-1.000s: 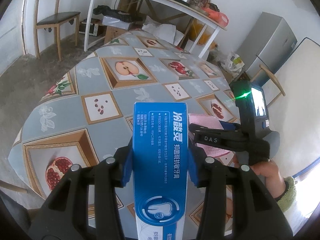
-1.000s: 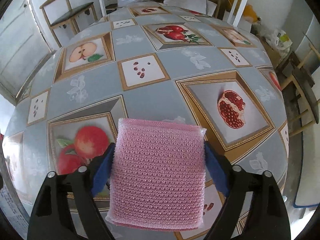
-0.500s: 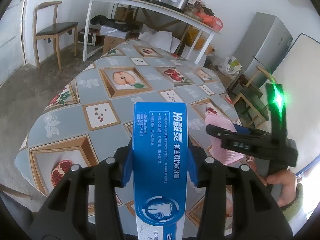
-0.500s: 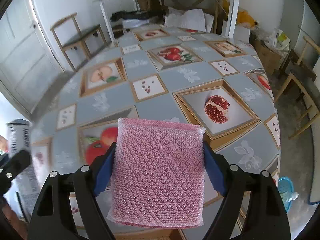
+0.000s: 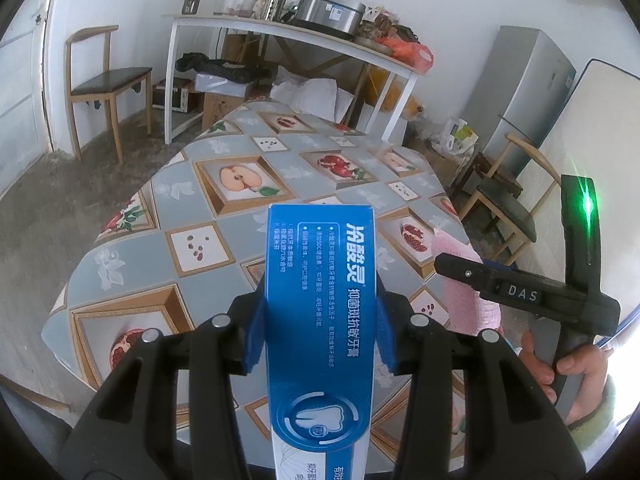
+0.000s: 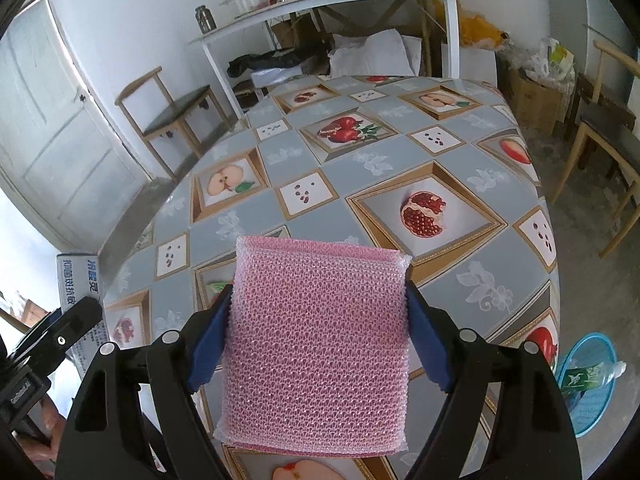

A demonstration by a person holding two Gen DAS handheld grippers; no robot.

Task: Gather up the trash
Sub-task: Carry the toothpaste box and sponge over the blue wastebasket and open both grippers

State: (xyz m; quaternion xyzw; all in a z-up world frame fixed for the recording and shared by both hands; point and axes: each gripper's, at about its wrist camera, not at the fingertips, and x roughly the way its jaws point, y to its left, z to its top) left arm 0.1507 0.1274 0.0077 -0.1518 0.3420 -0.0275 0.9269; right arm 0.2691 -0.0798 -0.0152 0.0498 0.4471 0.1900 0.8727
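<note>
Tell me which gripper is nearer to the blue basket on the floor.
Right. The right gripper, holding the pink bubble-wrap pad, has the blue basket low on its right side. The left gripper, holding the toothpaste box, sits farther left.

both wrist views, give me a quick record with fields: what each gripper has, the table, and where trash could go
left gripper: shut on the blue toothpaste box, held lengthwise between the pads
right gripper: shut on the pink bubble wrap pad
table: fruit-print cloth, nothing else seen lying on it
both items: held above the table
blue basket: on the floor past the table's right edge, some packaging already inside
likely next: carry both items to that basket
</note>
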